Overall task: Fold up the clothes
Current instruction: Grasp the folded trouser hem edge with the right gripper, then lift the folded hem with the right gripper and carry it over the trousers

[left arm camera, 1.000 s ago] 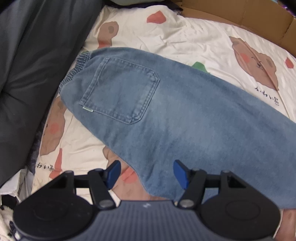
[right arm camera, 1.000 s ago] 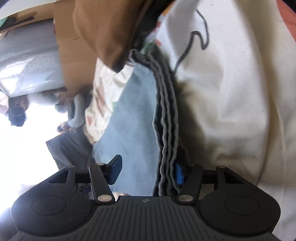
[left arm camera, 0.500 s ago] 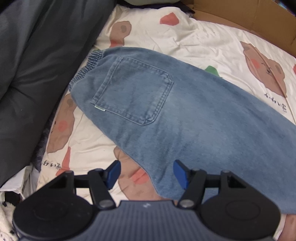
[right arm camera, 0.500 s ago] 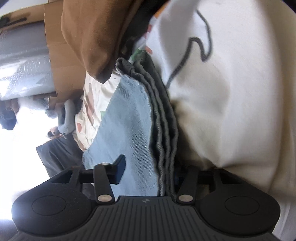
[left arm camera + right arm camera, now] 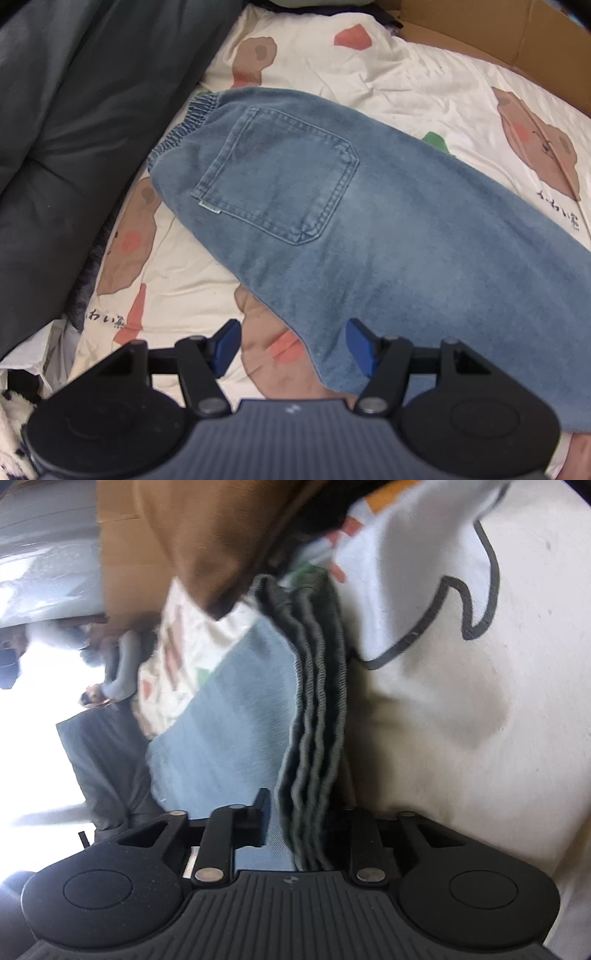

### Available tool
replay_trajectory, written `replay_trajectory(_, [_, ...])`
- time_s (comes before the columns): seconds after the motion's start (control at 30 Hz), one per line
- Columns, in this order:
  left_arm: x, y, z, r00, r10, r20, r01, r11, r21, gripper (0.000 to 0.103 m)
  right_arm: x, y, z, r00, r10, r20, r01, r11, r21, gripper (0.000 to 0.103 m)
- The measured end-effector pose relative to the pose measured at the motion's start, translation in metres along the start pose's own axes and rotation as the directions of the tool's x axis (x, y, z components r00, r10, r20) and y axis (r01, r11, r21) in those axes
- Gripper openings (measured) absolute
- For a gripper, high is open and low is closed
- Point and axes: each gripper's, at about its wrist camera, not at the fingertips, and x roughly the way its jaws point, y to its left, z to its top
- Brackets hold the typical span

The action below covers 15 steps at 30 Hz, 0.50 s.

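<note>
Each hand-held gripper (image 5: 291, 345) is black, ribbed, silver-screwed, with blue pads (image 5: 225, 341).

Left wrist cam: we look steeply down along the open fingers of the left gripper (image 5: 291, 345) at the jeans (image 5: 369, 221), spread flat on the printed bedsheet (image 5: 406, 77); mid-range, most of the upper garment fits in frame. Right wrist cam: we sit low and very close at the right gripper (image 5: 299, 819), view rolled sideways, looking along the jeans' stacked hem edges (image 5: 314, 709) with white fabric (image 5: 461, 720) filling the right. Both views share the denim and the sheet.
</note>
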Motion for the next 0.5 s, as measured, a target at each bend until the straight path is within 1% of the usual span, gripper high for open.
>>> replay_trajectory(0.1, [-0.001,-0.002,-0.001,1.0,-0.006,-0.001,0.006,1.0,0.018,0.066,0.007,-0.001,-0.001,0.999,-0.023,0.022,0.023,1.0,-0.002,0.028])
replay_trajectory(0.13, [-0.001,-0.001,-0.001,1.0,-0.011,-0.002,0.011,1.0,0.017,0.066,0.007,0.001,-0.001,0.999,-0.036,0.019,0.036,0.999,-0.018,0.016])
replay_trajectory(0.17, [-0.001,0.0,-0.001,1.0,-0.016,-0.003,0.016,1.0,0.016,0.066,0.007,0.003,-0.002,0.999,-0.048,0.018,0.049,0.998,-0.034,0.009])
replay_trajectory(0.33, [0.002,0.002,-0.002,1.0,-0.024,0.001,0.024,1.0,-0.003,0.066,-0.007,0.018,-0.005,0.997,-0.077,0.018,0.078,0.99,-0.12,0.008])
replay_trajectory(0.5, [0.01,-0.004,-0.008,0.999,-0.04,-0.009,0.04,0.999,0.009,0.066,-0.017,0.052,-0.007,0.988,-0.152,0.027,0.155,0.971,-0.181,0.008])
